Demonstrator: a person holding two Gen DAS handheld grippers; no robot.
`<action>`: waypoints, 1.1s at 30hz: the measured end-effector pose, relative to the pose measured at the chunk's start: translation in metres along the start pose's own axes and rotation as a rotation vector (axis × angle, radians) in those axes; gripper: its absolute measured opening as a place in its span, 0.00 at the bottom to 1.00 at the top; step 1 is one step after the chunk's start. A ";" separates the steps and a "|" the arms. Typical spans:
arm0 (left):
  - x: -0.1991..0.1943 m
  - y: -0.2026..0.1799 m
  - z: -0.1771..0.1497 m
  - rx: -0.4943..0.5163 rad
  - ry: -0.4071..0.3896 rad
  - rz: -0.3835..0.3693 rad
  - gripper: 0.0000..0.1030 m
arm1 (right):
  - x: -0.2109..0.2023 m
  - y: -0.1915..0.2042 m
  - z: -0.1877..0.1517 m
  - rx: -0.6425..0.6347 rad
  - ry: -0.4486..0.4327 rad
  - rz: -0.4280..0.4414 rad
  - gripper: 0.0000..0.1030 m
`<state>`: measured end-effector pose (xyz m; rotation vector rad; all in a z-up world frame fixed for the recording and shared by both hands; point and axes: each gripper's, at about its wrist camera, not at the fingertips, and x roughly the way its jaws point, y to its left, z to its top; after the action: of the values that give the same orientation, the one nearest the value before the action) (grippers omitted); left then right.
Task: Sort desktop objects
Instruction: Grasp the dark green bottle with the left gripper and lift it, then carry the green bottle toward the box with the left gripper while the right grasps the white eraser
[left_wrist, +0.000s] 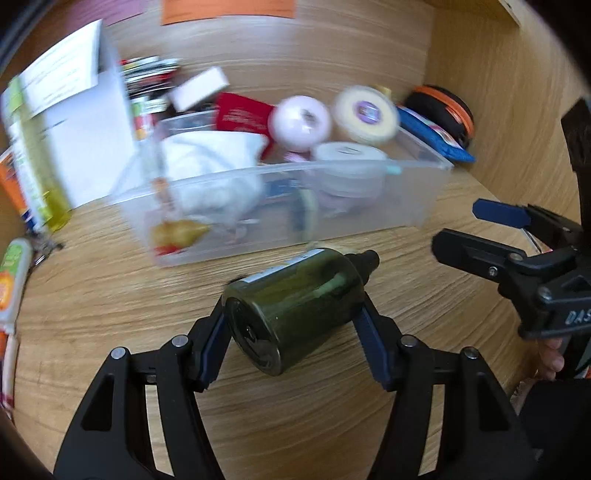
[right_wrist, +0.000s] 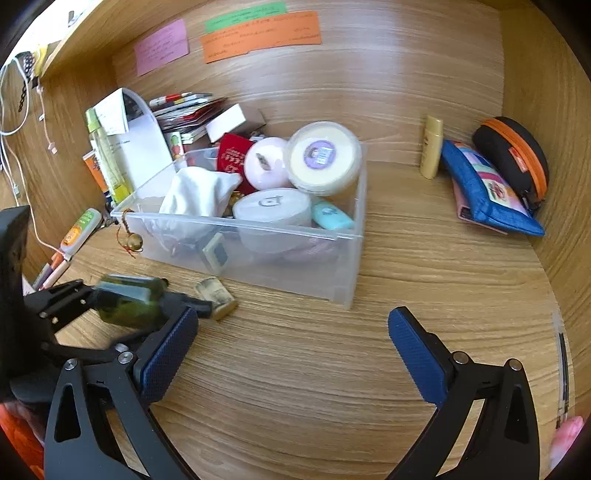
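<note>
Just in front of the clear plastic bin, above the wooden desk, the left gripper held a dark green bottle lying on its side, fingers clamped on its body and its black cap pointing toward the bin; the sideways hold looked suited to carrying it over the near wall and dropping it in. The right gripper hovered with fingers spread wide and nothing between them, seemingly free for the next pick, perhaps the small gold-coloured item lying on the desk beside the bin's front wall. The bin sat toward the desk's back left and was already crowded: a white cloth, a red packet, a pink round tub, a yellow-lidded round tub, a white round container and a small teal item. Along the right edge lay a blue pouch and a black case with orange zip, with a small yellow bottle upright beside them.
</note>
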<state>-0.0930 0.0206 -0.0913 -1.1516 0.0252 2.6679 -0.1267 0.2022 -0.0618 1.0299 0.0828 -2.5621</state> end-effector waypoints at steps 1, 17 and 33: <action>-0.004 0.008 -0.002 -0.018 -0.006 0.008 0.61 | 0.001 0.003 0.001 -0.007 -0.003 0.004 1.00; -0.039 0.071 -0.020 -0.127 -0.100 0.054 0.61 | 0.065 0.062 0.013 -0.195 0.175 0.072 0.47; -0.042 0.058 -0.009 -0.095 -0.135 0.030 0.61 | 0.078 0.080 0.014 -0.286 0.180 0.063 0.25</action>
<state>-0.0714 -0.0458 -0.0715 -1.0017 -0.1099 2.7945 -0.1588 0.1001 -0.0976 1.1263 0.4433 -2.3103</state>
